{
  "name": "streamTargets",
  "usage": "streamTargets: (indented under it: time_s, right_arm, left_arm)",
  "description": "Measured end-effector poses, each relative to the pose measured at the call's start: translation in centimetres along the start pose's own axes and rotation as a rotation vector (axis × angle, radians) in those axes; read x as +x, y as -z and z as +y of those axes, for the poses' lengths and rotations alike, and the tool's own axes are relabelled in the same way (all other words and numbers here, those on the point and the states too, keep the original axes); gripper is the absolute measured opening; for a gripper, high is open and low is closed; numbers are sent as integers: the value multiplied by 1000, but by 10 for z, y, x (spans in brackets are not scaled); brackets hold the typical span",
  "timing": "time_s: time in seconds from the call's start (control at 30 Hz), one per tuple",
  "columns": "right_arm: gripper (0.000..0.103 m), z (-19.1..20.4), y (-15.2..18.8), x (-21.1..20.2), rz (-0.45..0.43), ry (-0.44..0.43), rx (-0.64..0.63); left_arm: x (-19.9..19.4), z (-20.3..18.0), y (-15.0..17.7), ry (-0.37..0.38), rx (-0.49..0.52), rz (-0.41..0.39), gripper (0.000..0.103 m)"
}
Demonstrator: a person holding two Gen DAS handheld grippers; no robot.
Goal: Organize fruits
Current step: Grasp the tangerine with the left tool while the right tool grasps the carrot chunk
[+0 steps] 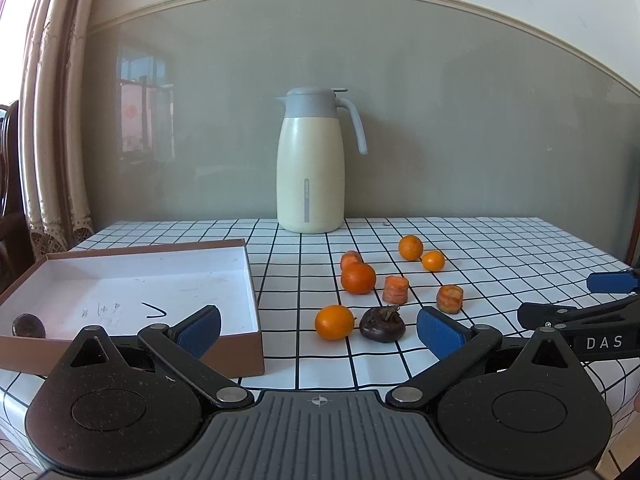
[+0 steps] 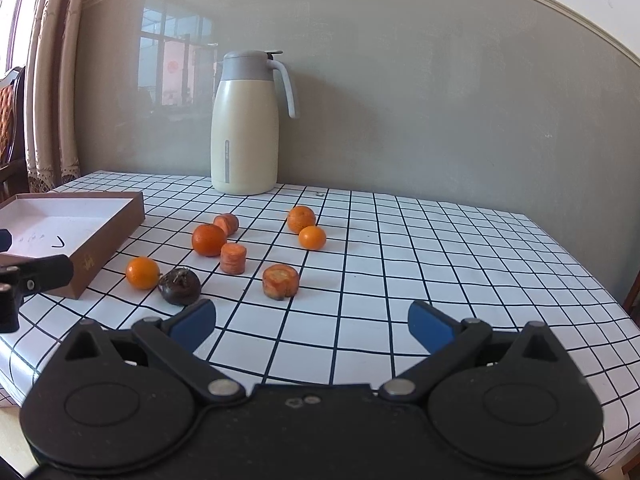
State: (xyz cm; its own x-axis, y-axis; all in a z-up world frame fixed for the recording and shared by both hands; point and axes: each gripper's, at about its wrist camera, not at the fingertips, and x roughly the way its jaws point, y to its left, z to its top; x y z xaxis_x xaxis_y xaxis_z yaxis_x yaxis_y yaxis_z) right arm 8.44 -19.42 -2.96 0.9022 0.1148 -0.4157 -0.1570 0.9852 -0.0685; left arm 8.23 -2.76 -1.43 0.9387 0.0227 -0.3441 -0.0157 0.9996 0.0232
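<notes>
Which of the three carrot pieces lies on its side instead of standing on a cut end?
The carrot piece farthest back, touching the biggest orange. Its cut face points sideways; the other two carrot pieces stand upright with cut faces up.

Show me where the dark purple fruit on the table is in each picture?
Left wrist view: dark purple fruit sits low centre, right of the nearest orange.
Right wrist view: it sits low left, right of that orange.
Shared landmark: the cream jug by the wall.

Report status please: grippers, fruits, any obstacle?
Left gripper and right gripper open, empty. Oranges still on table; one dark fruit in box. No obstacle.
</notes>
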Motion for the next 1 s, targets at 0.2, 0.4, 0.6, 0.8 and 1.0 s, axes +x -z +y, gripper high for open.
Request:
streamTargets:
  time_s: [0.2,0.4,0.6,0.8,1.0]
  right_arm:
    - [97,0,0,0,0,1,4]
    - [97,0,0,0,0,-1,4]
    - [97,1,1,0,2,-3,1]
    - [97,3,0,3,10,-7,-3]
    - [97,-1,-1,4,15,-7,18]
  left_arm:
    - [1,-1,0,-5,-1,4,103]
    - [0,-4,1,-5,11,5,103]
    - [3,-5,0,0,11,14,103]
    - [9,-8,1,4,12,29,103]
    - [14,-7,1,-4,-11,39,103]
